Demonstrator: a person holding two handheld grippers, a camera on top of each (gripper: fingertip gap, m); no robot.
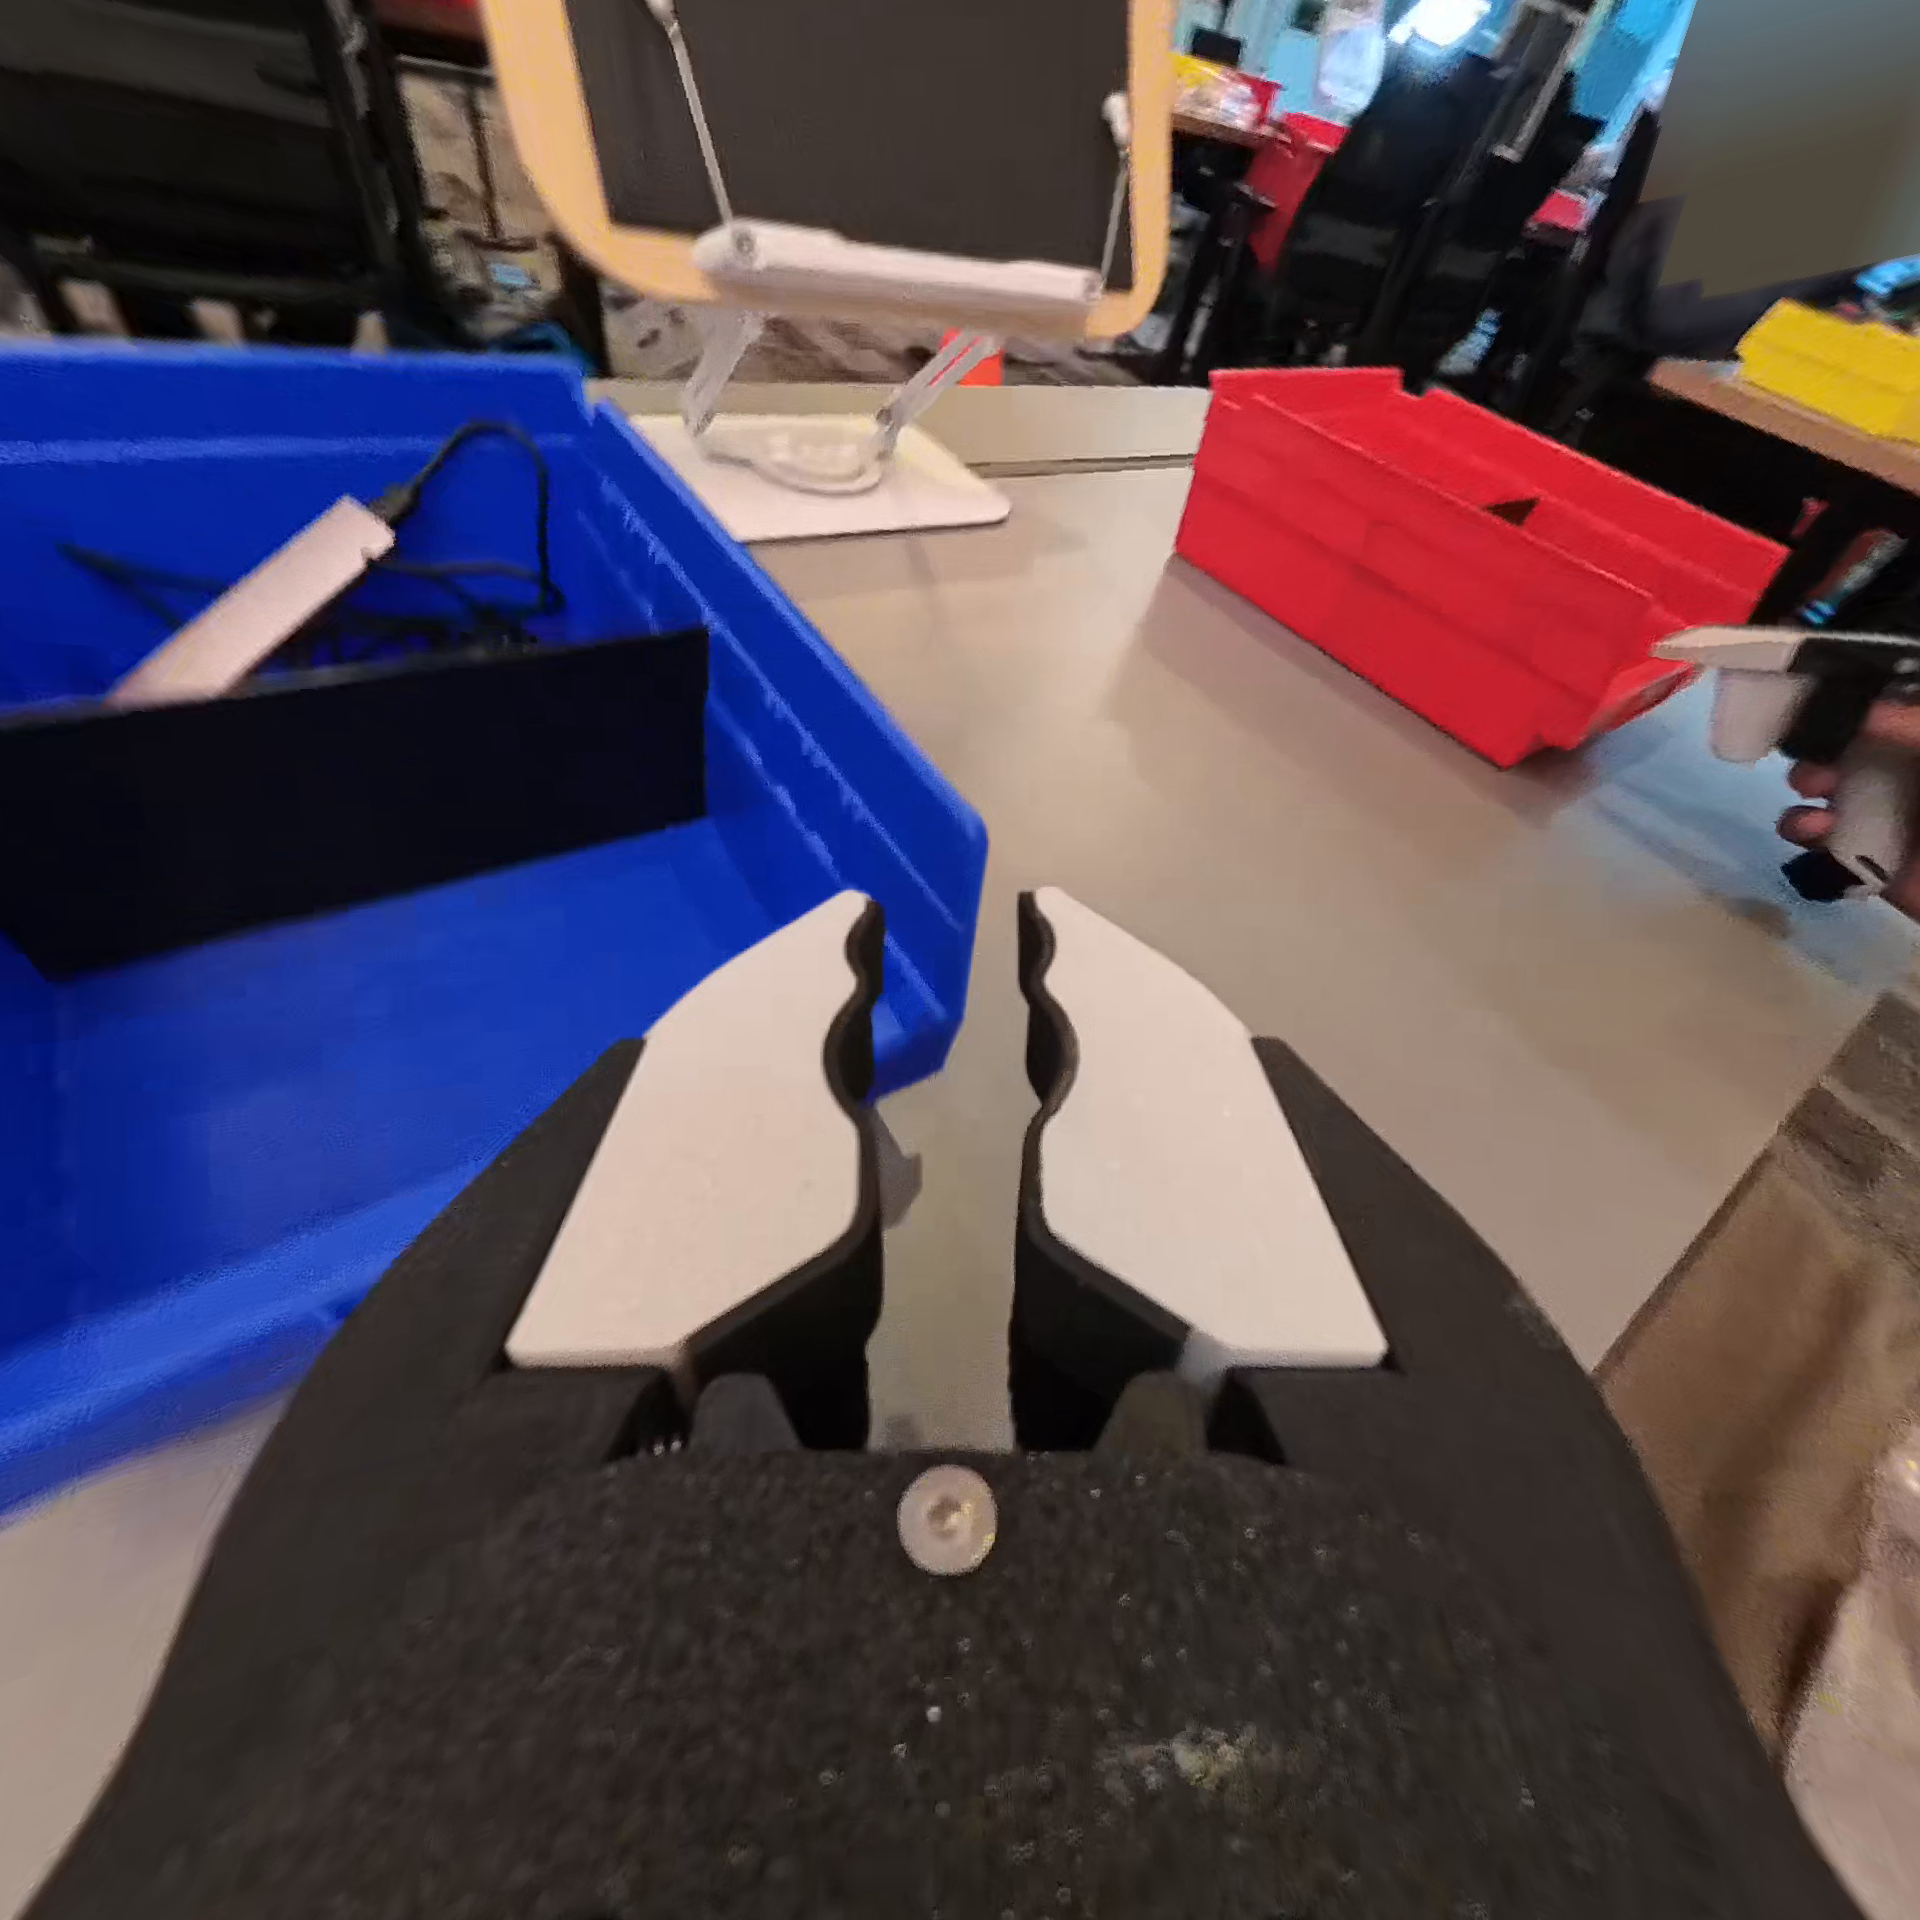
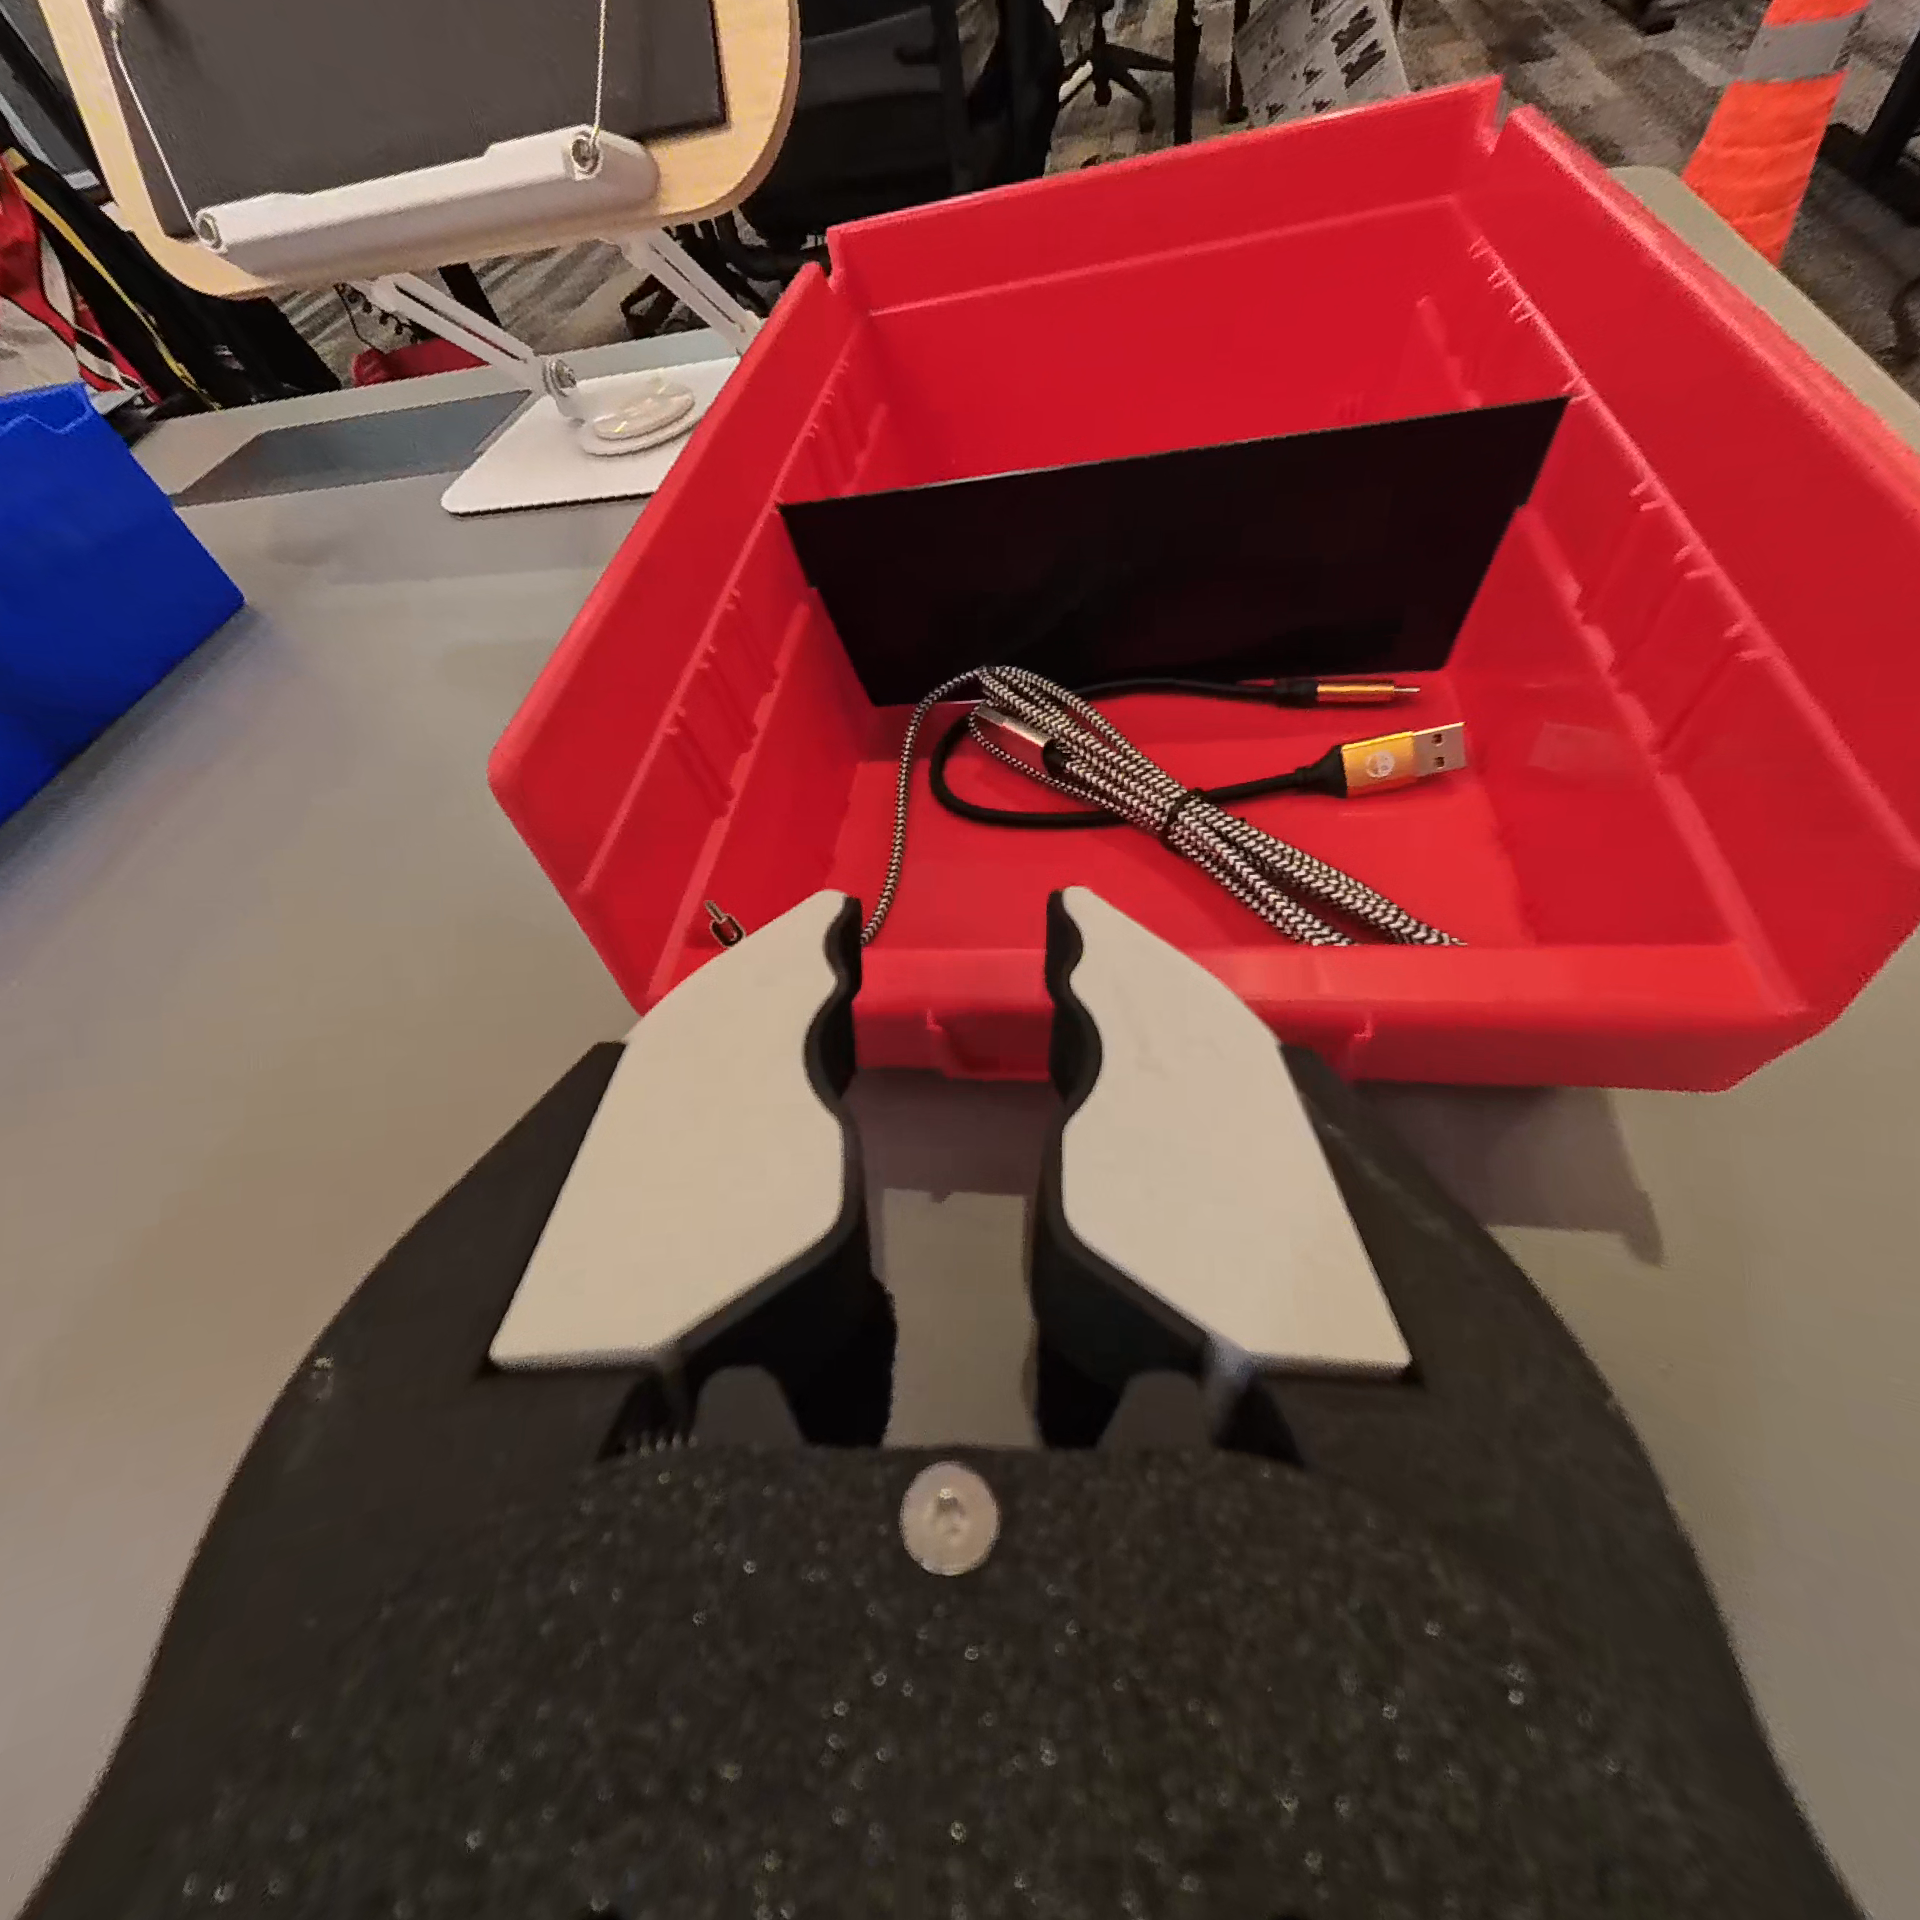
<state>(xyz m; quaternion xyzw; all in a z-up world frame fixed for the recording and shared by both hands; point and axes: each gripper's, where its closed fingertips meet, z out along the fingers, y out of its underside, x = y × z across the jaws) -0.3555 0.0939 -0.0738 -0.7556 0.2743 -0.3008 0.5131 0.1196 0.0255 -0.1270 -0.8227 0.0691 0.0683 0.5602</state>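
Left claw (image 1: 951, 914): empty, fingers parted by a narrow gap, held over the grey desk (image 1: 1299, 935) just beside the near right corner of the blue bin (image 1: 831, 727). Blue bin: split by a black divider (image 1: 353, 790); behind the divider lies a pale flat bar (image 1: 260, 603), its long axis slanting away and to the right, with a thin black cord (image 1: 499, 540) plugged into its far end; the front compartment shows nothing. Bar lies ahead and to the left of the left claw, the nearer of the two. Right claw (image 2: 954, 920): empty, fingers apart, tips at the low front lip of the red bin (image 2: 1662, 727), contact not clear. Red bin: black divider (image 2: 1143, 561) across the middle; in front of it a bundled braided cable (image 2: 1226, 831), black-and-white, with an orange plug (image 2: 1403, 764); bundle runs from the divider's foot toward the near right, just ahead of the right claw. White stand (image 2: 582, 436) carrying a wood-framed panel (image 2: 758, 135): beyond both bins, between them. Orange cone (image 2: 1766, 135): on the floor past the red bin.
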